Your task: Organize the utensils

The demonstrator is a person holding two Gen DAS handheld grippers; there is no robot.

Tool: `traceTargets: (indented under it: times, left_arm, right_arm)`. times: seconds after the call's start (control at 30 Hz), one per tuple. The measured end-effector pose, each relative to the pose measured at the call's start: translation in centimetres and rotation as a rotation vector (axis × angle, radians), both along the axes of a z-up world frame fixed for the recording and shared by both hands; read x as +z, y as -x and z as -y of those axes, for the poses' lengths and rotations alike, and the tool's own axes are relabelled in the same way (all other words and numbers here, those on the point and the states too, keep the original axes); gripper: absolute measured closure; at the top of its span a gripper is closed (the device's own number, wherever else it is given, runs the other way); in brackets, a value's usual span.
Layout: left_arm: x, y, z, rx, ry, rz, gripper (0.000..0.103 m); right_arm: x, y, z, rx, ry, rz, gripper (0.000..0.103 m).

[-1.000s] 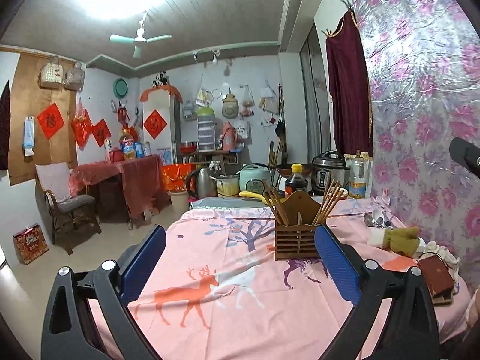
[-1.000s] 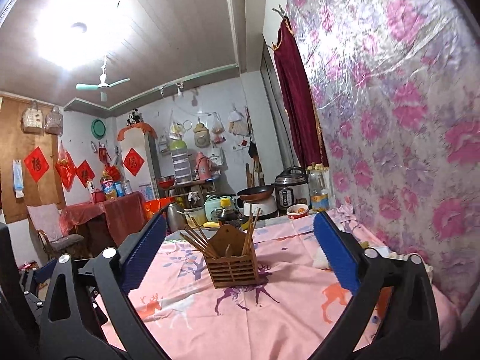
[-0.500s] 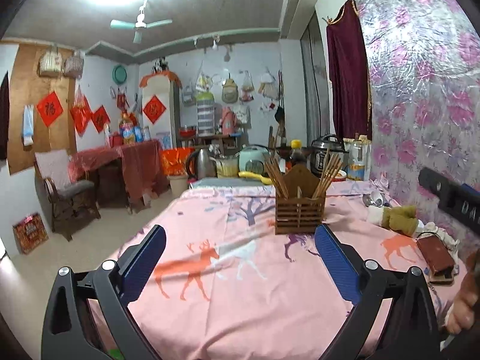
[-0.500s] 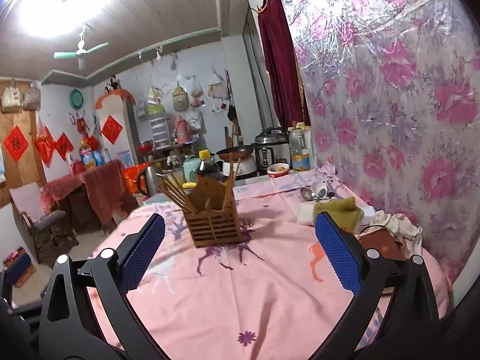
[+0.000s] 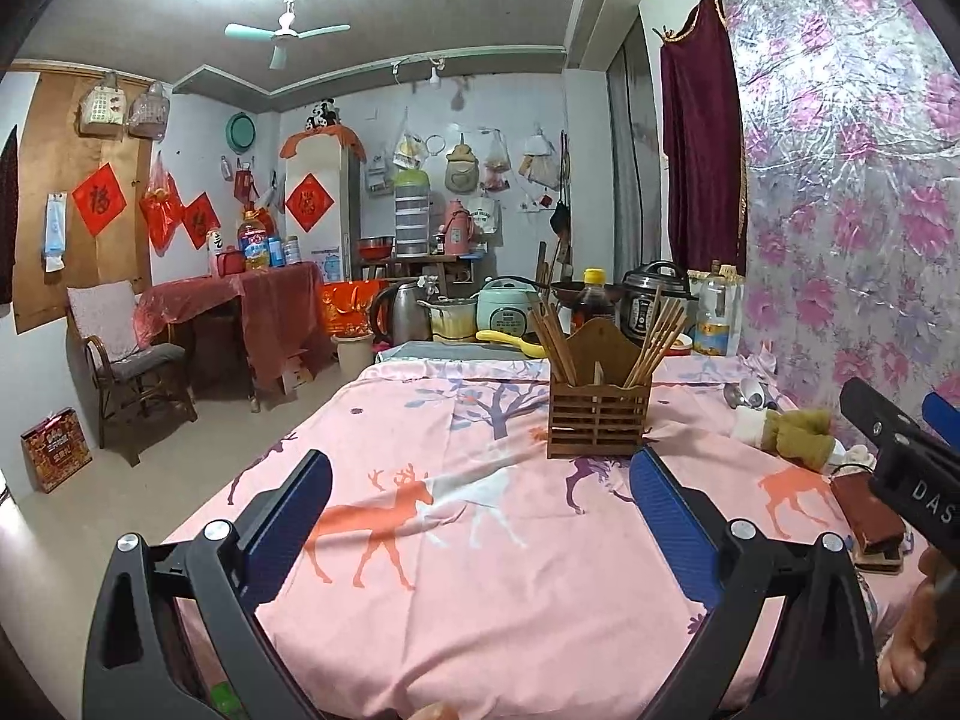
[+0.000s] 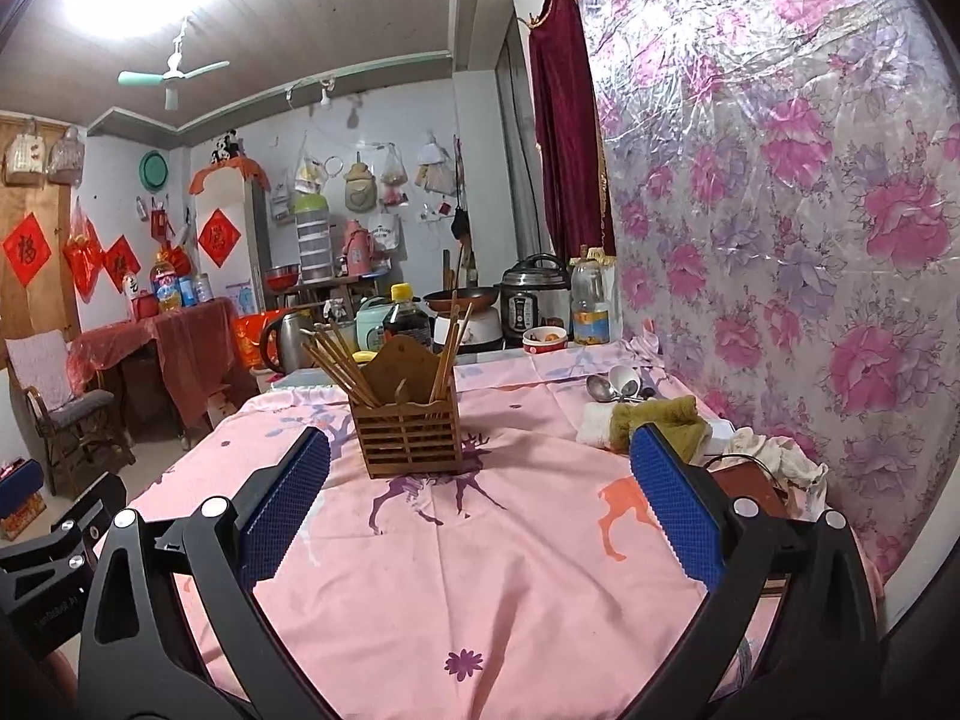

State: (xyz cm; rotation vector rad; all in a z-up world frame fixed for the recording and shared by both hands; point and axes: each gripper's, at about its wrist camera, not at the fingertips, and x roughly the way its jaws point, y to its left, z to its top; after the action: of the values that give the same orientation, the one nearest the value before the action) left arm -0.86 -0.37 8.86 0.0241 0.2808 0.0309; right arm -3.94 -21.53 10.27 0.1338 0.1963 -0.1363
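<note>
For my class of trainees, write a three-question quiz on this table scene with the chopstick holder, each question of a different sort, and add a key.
1. True or false: the left gripper is shut on a chopstick.
2. Multiple choice: the chopsticks in the wooden holder stand
A. all in one bundle
B. in two groups, one at each side
C. flat on the tablecloth
3. Fill in: the metal spoons lie on the cloth near the ____ wall, beyond the olive towel.

Key
1. False; both it and the right gripper are open and hold nothing.
2. B
3. floral
</note>
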Motion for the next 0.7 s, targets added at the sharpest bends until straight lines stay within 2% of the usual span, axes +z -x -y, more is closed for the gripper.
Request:
traceTargets:
  times: [0.7]
  left_arm:
    - [-0.31, -0.07, 0.25, -0.015, 0.004, -0.022, 0.005]
  right_arm:
    - [-0.92, 0.12, -0.6, 0.012, 0.026, -0.016, 0.006]
